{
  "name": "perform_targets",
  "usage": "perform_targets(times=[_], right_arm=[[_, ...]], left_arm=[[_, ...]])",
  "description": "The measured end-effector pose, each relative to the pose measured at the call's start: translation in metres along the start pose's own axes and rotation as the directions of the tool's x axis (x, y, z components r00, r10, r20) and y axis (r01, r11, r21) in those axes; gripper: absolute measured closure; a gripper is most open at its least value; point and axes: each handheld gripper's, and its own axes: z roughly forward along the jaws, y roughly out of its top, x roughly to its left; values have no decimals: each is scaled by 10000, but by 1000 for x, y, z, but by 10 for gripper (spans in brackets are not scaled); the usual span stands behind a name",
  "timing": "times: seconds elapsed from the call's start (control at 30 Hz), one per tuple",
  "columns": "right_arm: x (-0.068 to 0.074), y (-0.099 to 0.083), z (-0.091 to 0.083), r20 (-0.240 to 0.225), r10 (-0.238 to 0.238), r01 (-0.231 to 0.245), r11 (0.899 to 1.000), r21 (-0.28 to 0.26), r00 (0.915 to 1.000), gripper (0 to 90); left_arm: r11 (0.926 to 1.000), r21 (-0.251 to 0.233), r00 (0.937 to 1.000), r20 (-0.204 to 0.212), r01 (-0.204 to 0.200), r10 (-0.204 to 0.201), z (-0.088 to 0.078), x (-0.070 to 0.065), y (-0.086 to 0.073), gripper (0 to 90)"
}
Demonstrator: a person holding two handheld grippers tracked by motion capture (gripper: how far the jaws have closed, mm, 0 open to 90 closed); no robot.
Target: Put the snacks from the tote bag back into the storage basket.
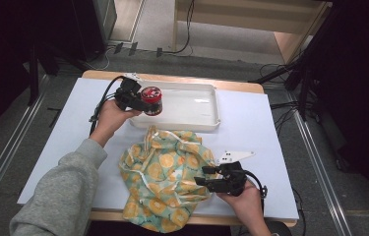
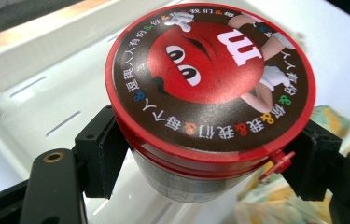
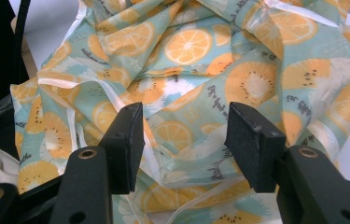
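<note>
Candy tub going into the tray, bag waiting below

Left tongs (image 1: 142, 102) are clamped on the candy tub (image 1: 152, 100), jaws set wide on either side of its body just under the lid rim, and it hangs upright over the left end of the white tray (image 1: 206, 105) in the upper middle of the high view. That looks like the set-down step: next comes lowering it flat onto the tray floor and then letting go. The tub (image 2: 210, 79) is round, with a red rim, a red cartoon face on a dark lid, a small red tab and a greyish body. Right tongs (image 1: 204, 177) sit lower right, jaws apart, gripping nothing, over the crumpled citrus-print bag (image 1: 165, 182) on the table (image 1: 256, 132).
</note>
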Motion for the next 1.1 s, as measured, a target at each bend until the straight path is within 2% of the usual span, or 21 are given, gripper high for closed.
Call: perform_targets(times=[0.1, 0.17, 0.27, 0.47, 0.8, 1.1], right_arm=[[0, 0, 0, -22, 25, -25, 10000, 22, 10000, 477], [0, 0, 0, -9, -21, 21, 10000, 1, 10000, 477], [0, 0, 0, -15, -5, 5, 10000, 6, 10000, 477], [0, 0, 1, -29, -44, 44, 10000, 6, 10000, 477], [0, 0, 1, -49, -26, 26, 10000, -20, 10000, 477], [0, 0, 1, -61, -50, 50, 10000, -32, 10000, 478]], left_arm=[[10000, -24, 9997, -242, 46, -46, 6, 5, -1, 260], [9997, -59, 9994, -260, 243, -244, 10, 9, -3, 260], [9995, 62, 9988, -373, 307, -305, 16, 11, -5, 261], [9996, 196, 9979, -620, 206, -193, 27, 11, -7, 260], [9982, 593, 9977, -668, 127, -87, 46, 10, -11, 260], [9975, 686, 9970, -763, 156, -103, 55, 9, -14, 259]])
